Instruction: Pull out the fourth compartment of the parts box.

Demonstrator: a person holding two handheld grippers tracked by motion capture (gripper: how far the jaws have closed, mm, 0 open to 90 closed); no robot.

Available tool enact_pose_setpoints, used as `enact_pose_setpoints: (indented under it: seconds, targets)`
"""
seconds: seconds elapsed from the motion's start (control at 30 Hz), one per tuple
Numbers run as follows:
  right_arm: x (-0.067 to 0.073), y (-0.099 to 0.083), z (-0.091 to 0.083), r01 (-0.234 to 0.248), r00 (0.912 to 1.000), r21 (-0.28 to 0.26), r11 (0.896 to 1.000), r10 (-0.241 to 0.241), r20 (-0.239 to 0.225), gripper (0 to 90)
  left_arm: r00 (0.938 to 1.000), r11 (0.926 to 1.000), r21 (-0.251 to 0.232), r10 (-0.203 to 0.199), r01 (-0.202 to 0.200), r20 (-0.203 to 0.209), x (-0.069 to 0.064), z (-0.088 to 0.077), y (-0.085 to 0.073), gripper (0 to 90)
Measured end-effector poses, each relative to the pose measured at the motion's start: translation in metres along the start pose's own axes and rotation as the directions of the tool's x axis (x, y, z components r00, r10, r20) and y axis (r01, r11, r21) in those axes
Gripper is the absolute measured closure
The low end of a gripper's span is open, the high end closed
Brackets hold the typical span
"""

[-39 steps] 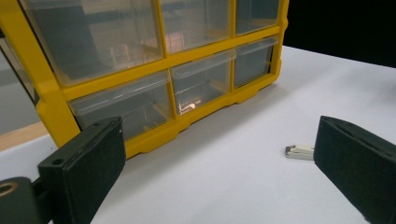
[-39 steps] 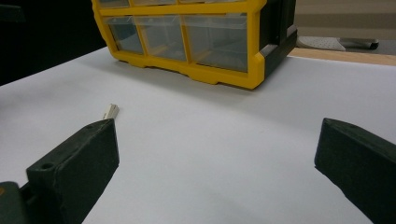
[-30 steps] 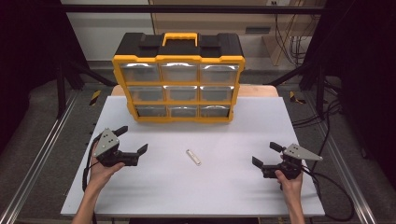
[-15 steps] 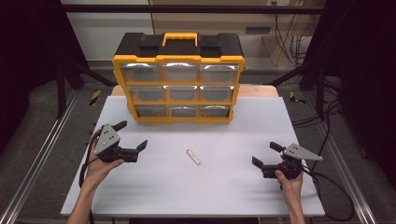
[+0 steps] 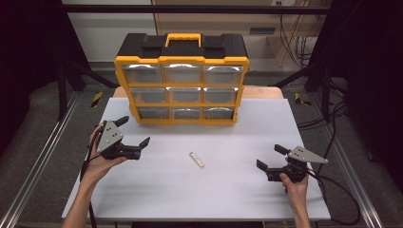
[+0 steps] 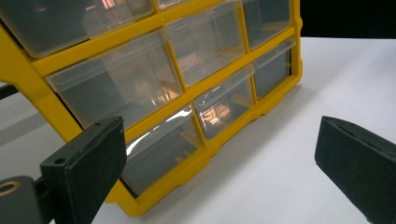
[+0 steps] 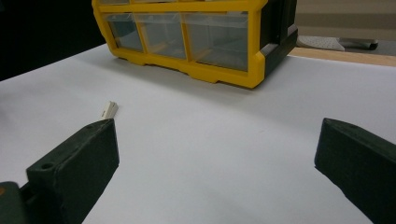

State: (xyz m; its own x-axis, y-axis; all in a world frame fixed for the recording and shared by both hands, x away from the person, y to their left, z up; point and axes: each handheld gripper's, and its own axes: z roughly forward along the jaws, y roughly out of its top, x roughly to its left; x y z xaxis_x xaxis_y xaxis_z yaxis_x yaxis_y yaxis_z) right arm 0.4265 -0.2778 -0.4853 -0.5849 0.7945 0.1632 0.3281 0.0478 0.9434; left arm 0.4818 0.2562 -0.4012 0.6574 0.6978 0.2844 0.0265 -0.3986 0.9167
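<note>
Comparing this moment with the two earlier high views, the left gripper [image 5: 133, 137] has climbed away from the person's edge of the white surface [image 5: 237, 199] and now sits nearer the yellow drawer cabinet [image 5: 181, 88], just off its lower left corner, while the right gripper [image 5: 270, 156] has stayed where it was near the right side of the surface. Both are released, jaws spread wide with nothing between them. In the left gripper view the cabinet's clear drawers loom close, and the bottom-row drawer [image 6: 161, 149] nearest the left jaw sits almost within reach, so I judge that the left hand is lining up to pull one of the drawers open. The small pale strip [image 5: 196, 160] lies flat on the surface in front of the cabinet, between the two grippers and touched by neither; in the right gripper view the same strip [image 7: 109, 110] lies ahead of the left jaw, some way off. The shift suggests an early stage of the work: a drawer would be opened first, then the strip picked up, probably by the idle right gripper, and dropped inside. All nine drawers look closed from the high view. What the drawers hold cannot be told through the glare on their fronts.
</note>
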Motion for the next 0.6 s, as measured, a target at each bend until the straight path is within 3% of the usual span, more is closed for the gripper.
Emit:
enact_pose_setpoints:
  seconds: [0.27,0.3,0.6]
  targets:
    - [0.0,0.0,0.0,0.0,1.0,0.002,1.0,0.0,0.002,0.3,0.9988,0.9988,0.007,0.048,-0.048,-0.002,0.001,0.01,0.004,2.3]
    - [0.0,0.0,0.0,0.001,1.0,0.002,1.0,-0.001,0.001,0.3,0.9975,0.9974,0.012,0.071,-0.071,-0.005,0.002,0.012,0.005,2.2]
    - [0.0,0.0,0.0,0.001,1.0,0.004,1.0,-0.001,0.002,0.3,0.9943,0.9941,0.02,0.106,-0.106,-0.005,0.005,0.02,0.007,2.2]
